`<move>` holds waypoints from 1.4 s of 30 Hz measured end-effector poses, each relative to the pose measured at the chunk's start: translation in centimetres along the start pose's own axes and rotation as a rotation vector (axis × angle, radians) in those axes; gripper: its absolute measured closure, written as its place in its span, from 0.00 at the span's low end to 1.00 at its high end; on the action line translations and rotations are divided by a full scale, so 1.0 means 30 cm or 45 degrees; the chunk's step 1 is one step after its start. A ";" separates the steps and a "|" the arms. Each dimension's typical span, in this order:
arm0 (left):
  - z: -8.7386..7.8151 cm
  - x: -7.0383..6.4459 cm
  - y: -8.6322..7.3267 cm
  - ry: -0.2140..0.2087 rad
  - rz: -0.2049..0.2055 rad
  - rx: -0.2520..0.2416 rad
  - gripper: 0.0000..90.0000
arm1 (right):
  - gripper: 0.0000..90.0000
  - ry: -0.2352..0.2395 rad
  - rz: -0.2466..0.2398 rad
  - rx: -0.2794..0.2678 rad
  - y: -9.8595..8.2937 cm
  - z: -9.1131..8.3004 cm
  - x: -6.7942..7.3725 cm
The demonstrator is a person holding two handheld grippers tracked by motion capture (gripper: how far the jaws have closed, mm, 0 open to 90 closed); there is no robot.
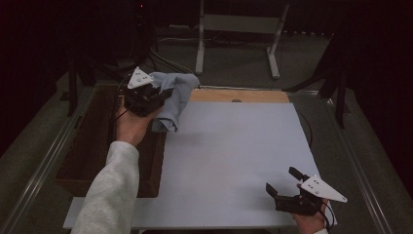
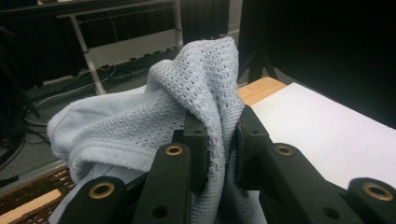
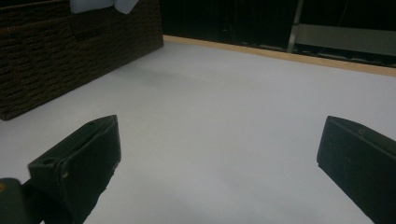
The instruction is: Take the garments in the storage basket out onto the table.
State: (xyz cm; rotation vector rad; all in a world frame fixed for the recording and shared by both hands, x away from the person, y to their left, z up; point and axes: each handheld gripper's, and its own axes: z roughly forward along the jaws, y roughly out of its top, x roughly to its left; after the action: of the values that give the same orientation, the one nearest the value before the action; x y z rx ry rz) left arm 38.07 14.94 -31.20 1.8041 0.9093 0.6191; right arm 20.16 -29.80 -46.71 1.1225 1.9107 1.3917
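Observation:
A light blue knitted cloth (image 1: 174,95) hangs over the far right corner of a dark wicker basket (image 1: 87,146) at the table's left. My left gripper (image 1: 163,95) is shut on the cloth and holds it lifted above the basket. In the left gripper view the cloth (image 2: 154,116) bunches up between the two black jaws, with my left gripper (image 2: 223,140) pinching a fold. My right gripper (image 1: 283,181) rests open near the table's front right corner, nothing between its fingers. The right gripper view has my right gripper (image 3: 219,158) over bare white table, with the basket (image 3: 56,51) far off.
The white table top (image 1: 234,156) spreads between both hands, with a wooden strip (image 1: 238,95) along its far edge. A white metal frame (image 1: 238,29) stands on the floor behind the table. Cables (image 1: 160,58) lie on the floor at the back left.

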 end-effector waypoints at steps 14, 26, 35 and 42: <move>0.018 -0.027 0.007 -0.041 -0.012 -0.011 0.87 | 0.00 0.000 -0.005 -0.002 0.001 -0.001 0.000; 0.047 -0.059 0.001 -0.085 -0.021 -0.012 0.87 | 0.00 0.000 -0.005 -0.006 0.002 -0.003 -0.001; 0.072 -0.089 -0.006 -0.119 -0.025 -0.010 0.87 | 0.00 -0.001 -0.005 -0.007 0.002 -0.004 -0.002; 0.086 -0.106 -0.011 -0.138 -0.042 -0.021 0.87 | 0.00 -0.001 -0.003 -0.007 0.003 -0.005 -0.003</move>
State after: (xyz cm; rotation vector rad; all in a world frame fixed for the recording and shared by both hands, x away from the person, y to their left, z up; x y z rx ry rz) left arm 38.03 11.04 -32.53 1.7865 0.8564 0.5021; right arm 20.11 -29.93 -46.59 1.1175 1.9058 1.3941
